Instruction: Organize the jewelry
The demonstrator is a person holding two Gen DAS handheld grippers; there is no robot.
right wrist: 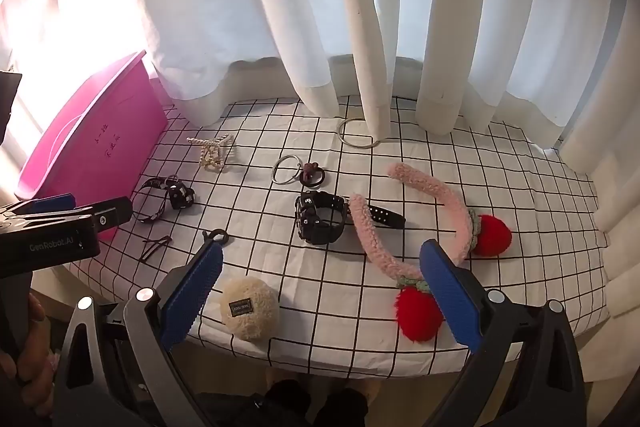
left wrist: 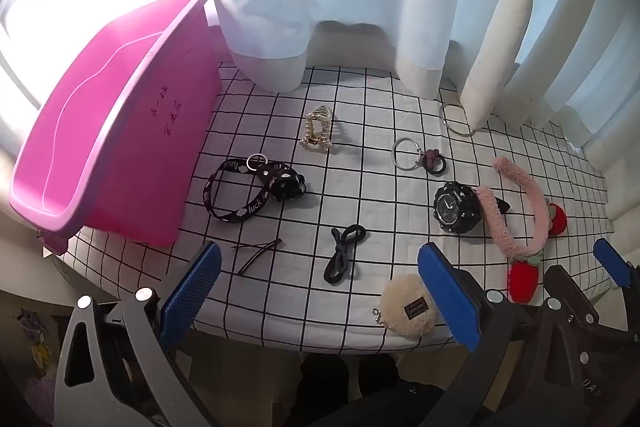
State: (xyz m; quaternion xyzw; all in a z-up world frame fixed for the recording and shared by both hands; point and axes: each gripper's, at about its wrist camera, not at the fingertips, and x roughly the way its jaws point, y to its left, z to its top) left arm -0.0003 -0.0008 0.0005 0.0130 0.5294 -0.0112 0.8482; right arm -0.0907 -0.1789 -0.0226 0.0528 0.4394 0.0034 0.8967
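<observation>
Jewelry lies scattered on a checked cloth. A pink bin stands at the left, also seen in the right wrist view. There are a pearl hair claw, a black "luck" strap, a black watch, a black hair tie, a pink fuzzy headband with red pompoms, a cream plush pouch, silver rings and a bangle. My left gripper is open and empty above the front edge. My right gripper is open and empty over the pouch and pompom.
White curtains hang onto the back of the table, one fold resting on the bangle. Thin dark hair pins lie near the front left. The table edge runs just under both grippers. The left gripper body shows at left.
</observation>
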